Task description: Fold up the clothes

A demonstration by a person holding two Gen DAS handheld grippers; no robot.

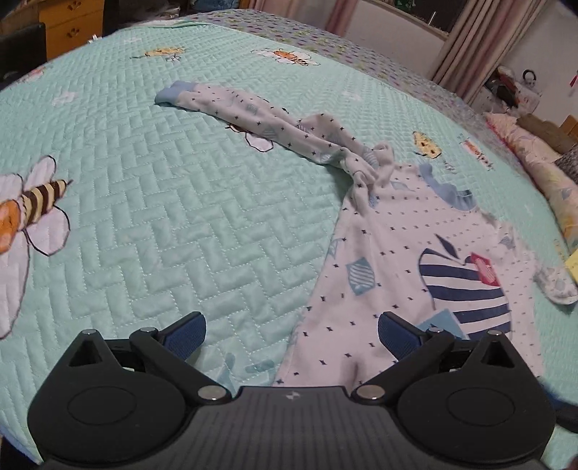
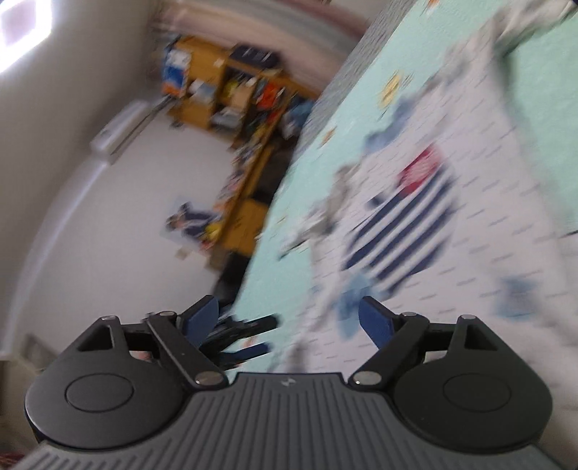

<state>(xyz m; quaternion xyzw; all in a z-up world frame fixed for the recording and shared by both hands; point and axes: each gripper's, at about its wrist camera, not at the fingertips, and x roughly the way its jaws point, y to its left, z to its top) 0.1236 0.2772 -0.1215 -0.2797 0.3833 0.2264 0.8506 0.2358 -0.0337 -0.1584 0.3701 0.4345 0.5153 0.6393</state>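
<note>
A small white top (image 1: pixel 390 260) with dark specks and a navy striped apple print lies spread on the mint quilted bedspread (image 1: pixel 162 224). One long sleeve (image 1: pixel 260 119) with a blue cuff stretches away to the upper left, bunched at the shoulder. My left gripper (image 1: pixel 292 334) hovers open over the garment's near left edge, nothing between its blue pads. In the blurred, tilted right wrist view the same top (image 2: pixel 433 217) fills the right side, and my right gripper (image 2: pixel 289 321) stands open at the garment's edge, gripping nothing.
Pillows (image 1: pixel 542 170) line the bed's far right side, and curtains (image 1: pixel 466 47) hang behind. A wooden drawer unit (image 1: pixel 72 25) stands beyond the bed's upper left corner. Cluttered wooden shelves (image 2: pixel 234 105) and a white wall show past the bed edge in the right wrist view.
</note>
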